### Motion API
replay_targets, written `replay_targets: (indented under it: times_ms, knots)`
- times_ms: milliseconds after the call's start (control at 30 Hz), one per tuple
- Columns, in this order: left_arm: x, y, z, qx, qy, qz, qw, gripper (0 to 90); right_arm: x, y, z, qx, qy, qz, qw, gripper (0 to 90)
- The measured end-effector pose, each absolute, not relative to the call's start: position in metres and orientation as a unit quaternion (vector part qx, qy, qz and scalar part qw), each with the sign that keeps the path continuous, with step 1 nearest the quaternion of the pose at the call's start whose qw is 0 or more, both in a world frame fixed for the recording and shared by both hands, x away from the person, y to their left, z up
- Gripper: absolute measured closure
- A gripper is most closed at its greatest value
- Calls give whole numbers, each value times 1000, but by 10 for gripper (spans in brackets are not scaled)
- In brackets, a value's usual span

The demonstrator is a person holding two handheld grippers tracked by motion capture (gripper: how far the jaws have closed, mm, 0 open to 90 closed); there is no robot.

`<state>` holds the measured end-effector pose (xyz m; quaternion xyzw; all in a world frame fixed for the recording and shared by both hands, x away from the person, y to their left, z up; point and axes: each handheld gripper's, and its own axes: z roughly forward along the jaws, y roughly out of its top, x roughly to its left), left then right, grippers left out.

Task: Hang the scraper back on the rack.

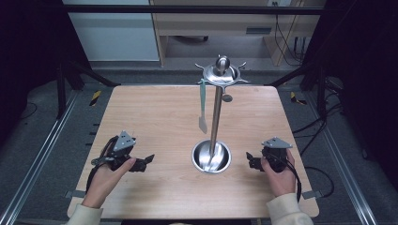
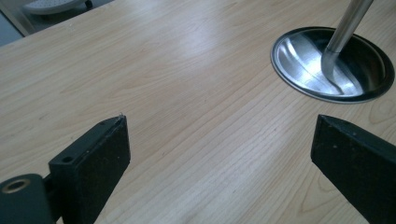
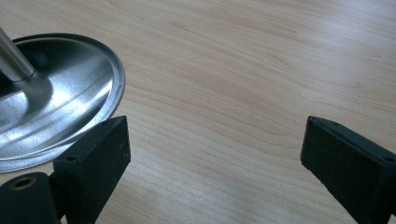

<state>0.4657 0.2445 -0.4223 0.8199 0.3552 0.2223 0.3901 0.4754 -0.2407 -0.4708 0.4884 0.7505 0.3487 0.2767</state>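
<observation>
High view has the whole setup: a steel utensil stand [image 1: 216, 112] sits toward the middle-right of the wooden table [image 1: 155, 117], with its round dished base [image 1: 211, 157] between the two grippers and one pale green utensil [image 1: 202, 105] hanging off a hook on the top ring [image 1: 221, 74]. Looks like a spatula or turner, hard to tell from here.

The left gripper [image 1: 141, 164] rests on the table well left of the base, jaws wide apart, nothing between them. The right gripper [image 1: 253, 161] sits just right of the base, jaws also spread and empty. Both hands are low, pointing inward at the stand.

What I'd worry about: that stand is tall and skinny on a smallish base, and the only thing on it hangs off one side. Bump the pole [image 2: 348, 21] going up for the utensil and the whole thing could rock or tip. Also the handle is thin and dangling freely, so a pinch from one side probably just swings it away. And pulling it sideways instead of lifting it off the hook could drag the stand along.
</observation>
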Motion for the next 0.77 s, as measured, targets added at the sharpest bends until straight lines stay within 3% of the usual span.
replay_targets:
  times_ms: [533, 767]
  knots:
    - [459, 272, -447, 819, 391, 236, 347, 47, 476, -240, -472, 486, 753, 348, 276, 85]
    - [448, 301, -456, 782, 444, 255, 355, 63, 476, -239, -468, 476, 756, 351, 279, 82]
